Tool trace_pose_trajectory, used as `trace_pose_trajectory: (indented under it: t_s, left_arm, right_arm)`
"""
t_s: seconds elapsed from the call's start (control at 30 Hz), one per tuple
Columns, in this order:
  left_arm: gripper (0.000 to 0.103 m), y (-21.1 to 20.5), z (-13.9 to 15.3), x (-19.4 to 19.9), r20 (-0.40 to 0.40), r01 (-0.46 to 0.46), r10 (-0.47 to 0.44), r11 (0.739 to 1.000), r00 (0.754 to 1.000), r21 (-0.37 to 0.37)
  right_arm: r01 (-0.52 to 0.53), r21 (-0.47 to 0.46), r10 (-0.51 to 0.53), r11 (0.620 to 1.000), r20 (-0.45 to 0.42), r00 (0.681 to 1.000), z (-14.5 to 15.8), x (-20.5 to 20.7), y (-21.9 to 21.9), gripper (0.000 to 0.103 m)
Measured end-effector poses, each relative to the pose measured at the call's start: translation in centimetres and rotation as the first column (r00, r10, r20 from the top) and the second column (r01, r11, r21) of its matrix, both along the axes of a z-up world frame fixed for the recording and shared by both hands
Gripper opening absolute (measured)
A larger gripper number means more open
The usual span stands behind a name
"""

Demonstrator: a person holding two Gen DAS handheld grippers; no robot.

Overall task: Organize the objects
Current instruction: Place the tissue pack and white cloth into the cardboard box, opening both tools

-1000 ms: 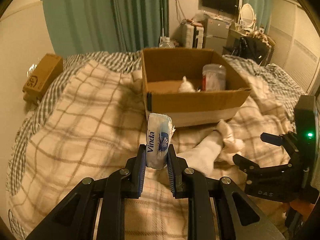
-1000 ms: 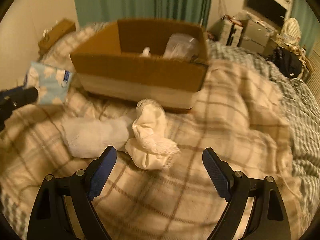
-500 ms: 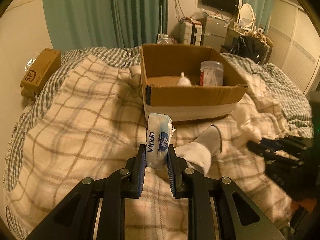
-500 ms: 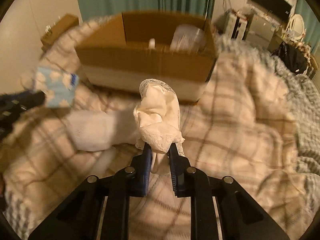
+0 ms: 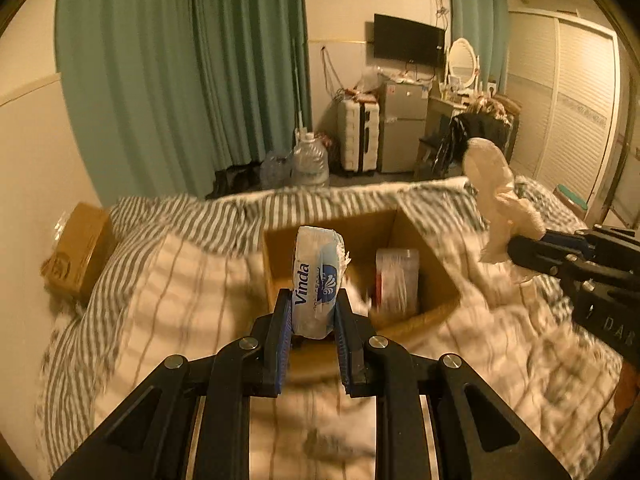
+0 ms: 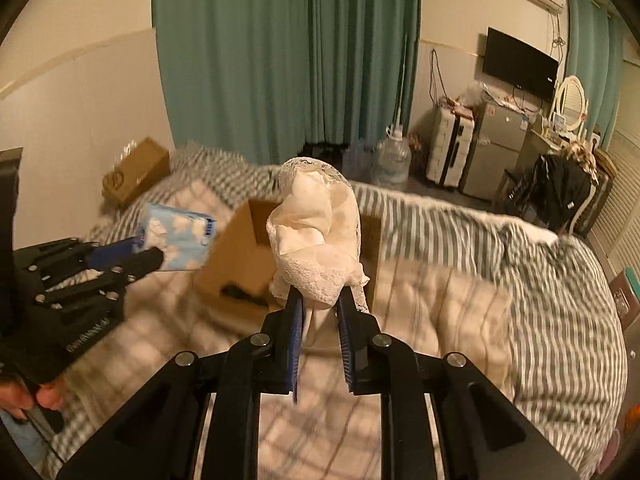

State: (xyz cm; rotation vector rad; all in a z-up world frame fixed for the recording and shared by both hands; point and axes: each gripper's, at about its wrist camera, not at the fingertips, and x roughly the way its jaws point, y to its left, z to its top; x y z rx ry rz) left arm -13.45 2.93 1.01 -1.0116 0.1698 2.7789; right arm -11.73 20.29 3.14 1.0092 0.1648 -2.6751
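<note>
My left gripper is shut on a blue-and-white Vinda tissue pack and holds it in the air just in front of the open cardboard box on the bed. The pack also shows in the right wrist view. My right gripper is shut on a cream lace cloth, raised above the bed to the right of the box. The cloth also shows in the left wrist view. A clear plastic container stands inside the box.
The bed has a plaid blanket over a striped sheet. A small brown carton lies at the bed's left edge by the wall. Beyond the bed stand water bottles, a suitcase and green curtains.
Both grippers have risen well above the bed and moved toward the box, each still holding its object. The right gripper closed on the lace cloth one second ago and lifted it.
</note>
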Motion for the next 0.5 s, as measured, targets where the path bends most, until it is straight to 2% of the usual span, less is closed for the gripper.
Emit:
trace_pose_trajectory:
  t_s: [0.07,0.17,0.33,0.5]
  left_arm:
    - [0.02,0.2,0.1,-2.3,0.003,0.007,-0.007,1.0,1.0,0.009]
    - [0.02,0.6,-0.9,-5.4,0.011,0.008,-0.008,1.0,1.0,0.002]
    - [0.02,1.2,-4.0,-9.3,0.04,0.014,-0.013,0.999,0.999,-0.032]
    - [0.02,1.6,-7.4,-11.5,0.088,0.023,-0.02,0.999,0.996,-0.031]
  right_arm:
    - [-0.007,0.009,0.007,1.0,-0.008,1.0,0.6,-2.3,-0.9,0.016]
    - [-0.015,0.008,0.015,1.0,0.002,1.0,-0.2,-5.4,-1.5,0.016]
    - [-0.022,0.011,0.021,1.0,0.051,0.998,-3.7,-10.2,-2.4,0.016]
    - [-0.018,0.009,0.017,1.0,0.086,0.996,-7.4,-12.7,-2.5,0.016]
